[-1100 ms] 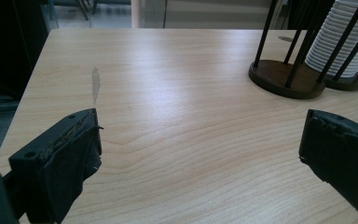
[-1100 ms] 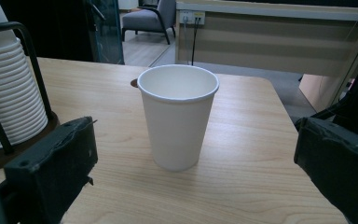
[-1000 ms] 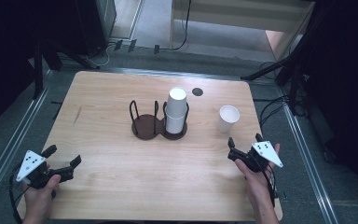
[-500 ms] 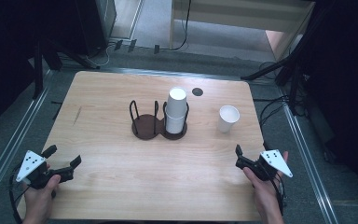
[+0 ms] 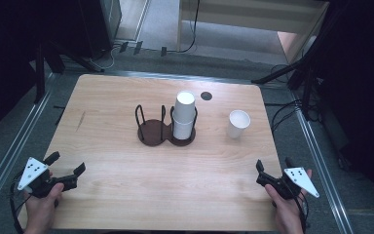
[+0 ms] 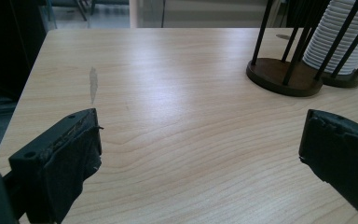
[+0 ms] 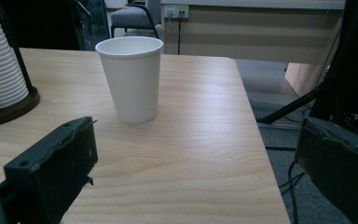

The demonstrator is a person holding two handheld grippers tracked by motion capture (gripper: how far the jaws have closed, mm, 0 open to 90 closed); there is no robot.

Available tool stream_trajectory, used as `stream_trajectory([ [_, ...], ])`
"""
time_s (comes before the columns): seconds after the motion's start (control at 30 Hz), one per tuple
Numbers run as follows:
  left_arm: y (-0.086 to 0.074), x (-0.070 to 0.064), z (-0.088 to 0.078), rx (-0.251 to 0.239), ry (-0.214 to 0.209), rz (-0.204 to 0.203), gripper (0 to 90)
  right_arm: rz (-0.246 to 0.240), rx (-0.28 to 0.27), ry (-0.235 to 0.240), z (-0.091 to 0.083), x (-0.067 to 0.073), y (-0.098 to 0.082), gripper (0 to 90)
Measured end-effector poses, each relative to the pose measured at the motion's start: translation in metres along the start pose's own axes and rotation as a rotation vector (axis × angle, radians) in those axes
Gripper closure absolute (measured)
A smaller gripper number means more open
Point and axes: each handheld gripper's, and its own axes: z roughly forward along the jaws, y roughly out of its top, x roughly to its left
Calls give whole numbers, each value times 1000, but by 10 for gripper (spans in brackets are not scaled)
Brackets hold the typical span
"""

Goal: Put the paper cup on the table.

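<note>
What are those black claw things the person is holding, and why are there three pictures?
Each is a hand-held gripper, a squeeze tool with two black jaws. The left hand-held gripper and the right hand-held gripper are both open and hold nothing. One picture comes from a camera high above the wooden table. The other two come from small cameras riding on each tool, looking out between its jaws. On the table stands a dark cup holder with two places: one has a stack of white paper cups, the other is empty. A single paper cup stands upright by itself, straight ahead of the right tool.
</note>
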Motion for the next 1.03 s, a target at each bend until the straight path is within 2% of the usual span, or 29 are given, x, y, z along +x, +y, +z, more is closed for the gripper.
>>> stream_trajectory([
  [0.3,0,0,0,4,-8,-1,0,29,7,-19,-16,-11,-10,0],
  [0.5,0,0,1,7,-13,2,0,20,17,-27,-23,-15,-17,0],
  [0.63,0,0,2,11,-22,11,0,-11,12,-29,-27,-14,-19,0],
  [0.77,-1,1,2,8,-47,0,0,-31,13,-22,-27,-12,-21,0],
  [0.9,-1,2,3,9,-46,-21,0,-44,23,-23,-26,-10,-22,0],
  [1.03,-1,2,3,13,-50,-19,0,-71,29,-30,-25,-7,-23,0],
])
